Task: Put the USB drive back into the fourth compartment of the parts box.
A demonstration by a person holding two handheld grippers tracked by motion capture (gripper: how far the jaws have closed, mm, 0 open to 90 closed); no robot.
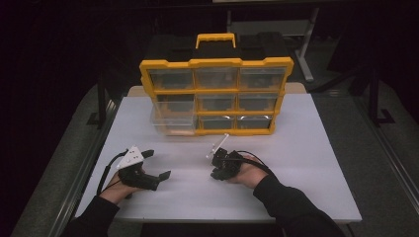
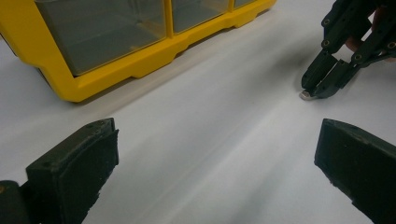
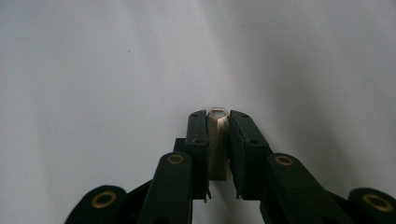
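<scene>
Right gripper view has the right hand-held gripper [image 3: 217,116] pointed down at the white worktop [image 3: 93,70], jaws nearly together around a small metal nut [image 3: 217,111] at their very tips. It looks light, hard and slick, likely to squirt out, so flat faces square between the pads seems the safest hold. From the high view, the nut sits at six o'clock from the yellow drawer organizer [image 1: 216,95], near the worktop's middle. At nine o'clock, the left hand-held gripper [image 1: 157,164] rests with jaws wide apart, holding nothing.
</scene>
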